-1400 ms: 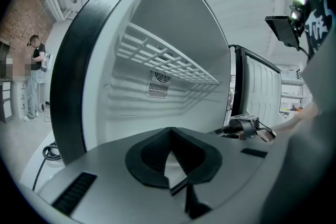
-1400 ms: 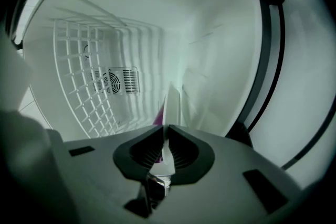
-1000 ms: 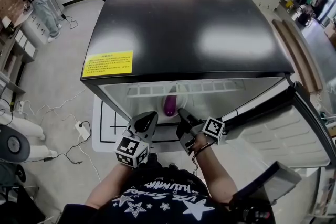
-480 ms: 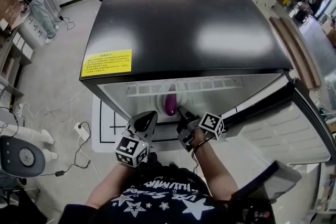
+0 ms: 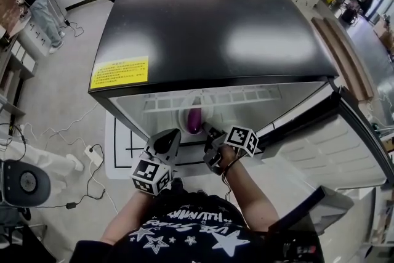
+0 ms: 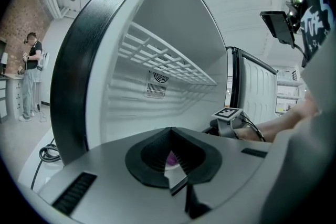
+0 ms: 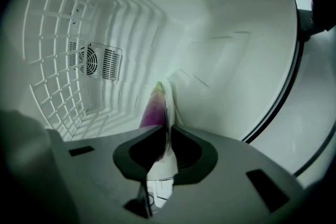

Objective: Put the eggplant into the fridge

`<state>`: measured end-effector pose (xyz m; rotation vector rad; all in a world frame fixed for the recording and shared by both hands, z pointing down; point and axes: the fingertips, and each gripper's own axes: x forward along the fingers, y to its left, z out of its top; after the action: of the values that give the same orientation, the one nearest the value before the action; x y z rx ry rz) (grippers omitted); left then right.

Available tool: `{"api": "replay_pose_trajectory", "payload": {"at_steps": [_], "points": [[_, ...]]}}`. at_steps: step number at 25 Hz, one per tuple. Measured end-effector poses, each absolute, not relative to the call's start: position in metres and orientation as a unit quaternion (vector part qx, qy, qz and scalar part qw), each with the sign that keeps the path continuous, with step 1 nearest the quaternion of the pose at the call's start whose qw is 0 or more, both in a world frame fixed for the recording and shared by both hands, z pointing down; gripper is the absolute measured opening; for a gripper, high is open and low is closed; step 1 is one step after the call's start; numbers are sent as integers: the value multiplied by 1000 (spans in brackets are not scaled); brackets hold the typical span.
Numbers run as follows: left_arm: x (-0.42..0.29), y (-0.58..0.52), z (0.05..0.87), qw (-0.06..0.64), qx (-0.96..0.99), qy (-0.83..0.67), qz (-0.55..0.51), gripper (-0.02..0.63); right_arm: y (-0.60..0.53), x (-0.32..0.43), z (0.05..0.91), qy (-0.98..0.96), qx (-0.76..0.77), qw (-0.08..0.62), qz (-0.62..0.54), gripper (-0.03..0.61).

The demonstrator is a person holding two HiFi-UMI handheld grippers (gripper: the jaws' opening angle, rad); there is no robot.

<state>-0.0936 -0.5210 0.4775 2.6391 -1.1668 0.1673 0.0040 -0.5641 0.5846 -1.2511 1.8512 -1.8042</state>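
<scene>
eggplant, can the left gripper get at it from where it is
Probably yes: the fridge door is open, the left gripper sits just outside, and nothing stands between it and the eggplant on the right gripper's plate. Left jaws are together, though.

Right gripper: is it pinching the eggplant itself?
No, the right gripper is shut on the rim of the white plate that carries the eggplant.

The head camera looked steeply down from high up on the fridge [image 5: 209, 28] top and its open front. The left gripper [image 5: 165, 140] camera looked in from just outside. The right gripper [image 5: 207, 130] camera sat close inside, facing the back. All three saw the eggplant [image 5: 194, 120] on its plate [image 5: 182, 119].
</scene>
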Motion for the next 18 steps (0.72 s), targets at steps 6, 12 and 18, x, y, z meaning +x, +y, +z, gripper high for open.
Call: {"api": "replay_pose_trajectory", "payload": {"at_steps": [6,12,18], "points": [[-95,-522,477,127,904,-405,54,9,-568,-7,585,652,-417,111,-624,67],[-94,-523,477,130,902,-409,52,9,-567,-6,586,651,-422,93,-624,69],[-94,-525,478,134,897,-417,50,9,-563,-3,589,657,-425,79,-617,69]]}}
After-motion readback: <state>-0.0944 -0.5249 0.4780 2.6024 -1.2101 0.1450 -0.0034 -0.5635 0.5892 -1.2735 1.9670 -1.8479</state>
